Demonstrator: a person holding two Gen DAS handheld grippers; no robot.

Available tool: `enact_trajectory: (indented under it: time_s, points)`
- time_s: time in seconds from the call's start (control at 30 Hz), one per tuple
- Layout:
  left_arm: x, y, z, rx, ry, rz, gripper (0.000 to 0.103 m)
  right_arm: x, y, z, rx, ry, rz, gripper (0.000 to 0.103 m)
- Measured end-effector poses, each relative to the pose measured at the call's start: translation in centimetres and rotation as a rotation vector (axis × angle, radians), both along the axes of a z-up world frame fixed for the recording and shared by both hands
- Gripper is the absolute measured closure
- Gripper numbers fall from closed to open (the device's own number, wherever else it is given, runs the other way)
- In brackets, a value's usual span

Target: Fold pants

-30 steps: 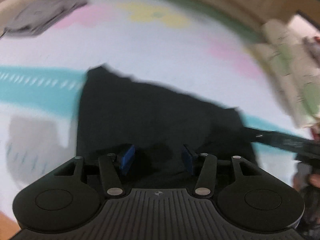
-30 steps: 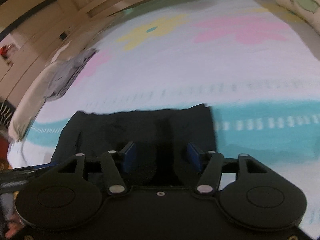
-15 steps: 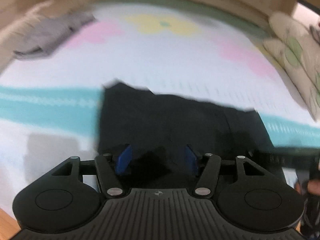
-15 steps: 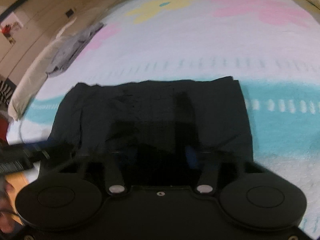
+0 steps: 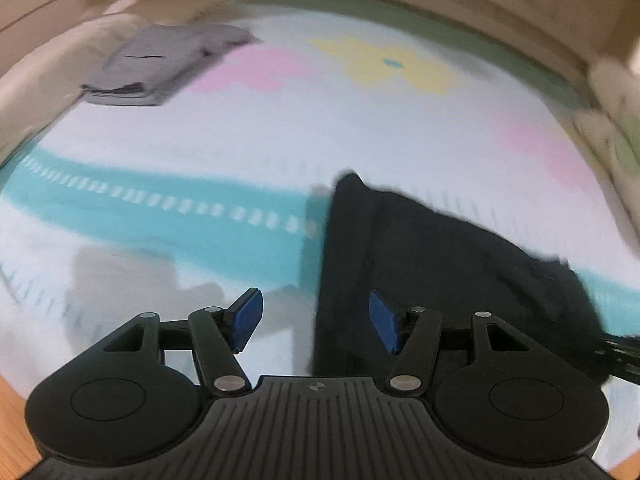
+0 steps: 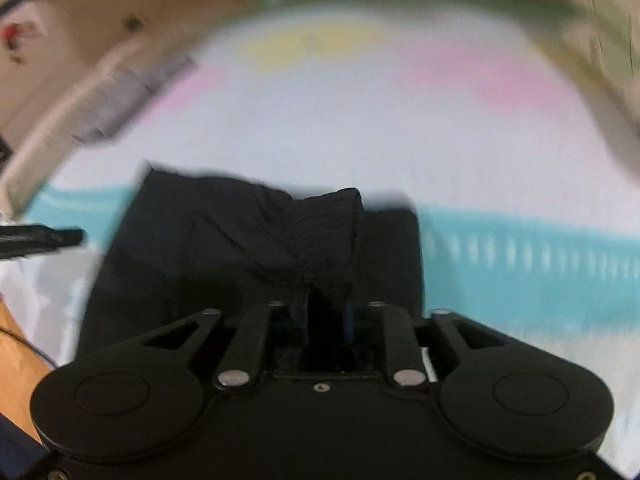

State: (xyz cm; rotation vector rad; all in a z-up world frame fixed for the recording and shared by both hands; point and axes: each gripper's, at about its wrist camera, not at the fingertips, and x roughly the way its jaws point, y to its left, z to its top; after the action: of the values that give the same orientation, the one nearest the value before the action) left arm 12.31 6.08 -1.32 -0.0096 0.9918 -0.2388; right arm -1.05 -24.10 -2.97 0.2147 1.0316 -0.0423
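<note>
Folded black pants (image 5: pixel 440 264) lie on a white blanket with a teal band. My left gripper (image 5: pixel 312 316) stands open above the pants' left edge. Its left blue pad (image 5: pixel 246 318) is over bare blanket, and nothing sits between the fingers. In the right wrist view the pants (image 6: pixel 240 240) fill the middle. My right gripper (image 6: pixel 326 312) pinches a bunch of the cloth, which rises in a creased ridge toward the jaws; they are easing open slightly. The other gripper's tip (image 6: pixel 44 238) shows at the left edge.
A folded grey garment (image 5: pixel 160 68) lies at the far left of the blanket (image 5: pixel 280 140). Pale patterned pillows (image 5: pixel 616 128) line the right side. A wooden surround curves along the back. Wood floor (image 6: pixel 16 352) shows at the near left.
My left gripper slid left off the pants and its jaws widened. My right gripper closed on the pants' near part and pulled the cloth up into a ridge.
</note>
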Motion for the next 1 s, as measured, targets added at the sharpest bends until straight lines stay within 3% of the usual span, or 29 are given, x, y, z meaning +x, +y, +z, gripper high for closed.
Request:
enact_trajectory:
  time_s: [0.07, 0.1, 0.17, 0.23, 0.4, 0.43, 0.5, 0.77, 1.0]
  points:
    - [-0.6, -1.2, -0.5, 0.023, 0.01, -0.049, 0.046, -0.5, -0.6, -0.4, 0.005, -0.005, -0.039, 0.048]
    - [-0.8, -1.7, -0.6, 0.027, 0.012, -0.069, 0.046, -0.8, -0.8, 0.1, 0.003, -0.028, -0.042, 0.046]
    - [-1.1, -2.3, -0.8, 0.034, 0.005, -0.098, 0.046, -1.3, -0.6, 1.3, -0.021, -0.092, -0.049, 0.029]
    - [-1.2, -2.9, -1.3, 0.049, -0.004, -0.122, 0.045, -1.4, -0.5, 2.1, -0.029, -0.157, -0.053, 0.021]
    - [-0.7, -3.7, -4.2, 0.164, 0.031, -0.148, 0.039, 1.2, -0.1, -1.3, -0.076, -0.034, -0.045, 0.024]
    - [-0.4, -3.4, -4.8, 0.159, 0.041, -0.144, 0.031, 1.4, -0.6, -2.3, -0.078, -0.011, -0.056, 0.022]
    - [-0.2, -2.6, -5.2, 0.131, 0.059, -0.12, 0.026, 1.1, -1.7, -3.2, -0.024, -0.023, -0.084, 0.014]
    - [0.5, -0.5, -5.7, -0.007, 0.106, -0.078, 0.021, 1.0, -2.4, -3.6, 0.03, -0.044, -0.066, 0.009]
    - [0.8, -1.3, -6.2, -0.013, 0.091, -0.136, 0.007, 1.3, -1.9, -3.6, 0.068, -0.08, -0.035, 0.009]
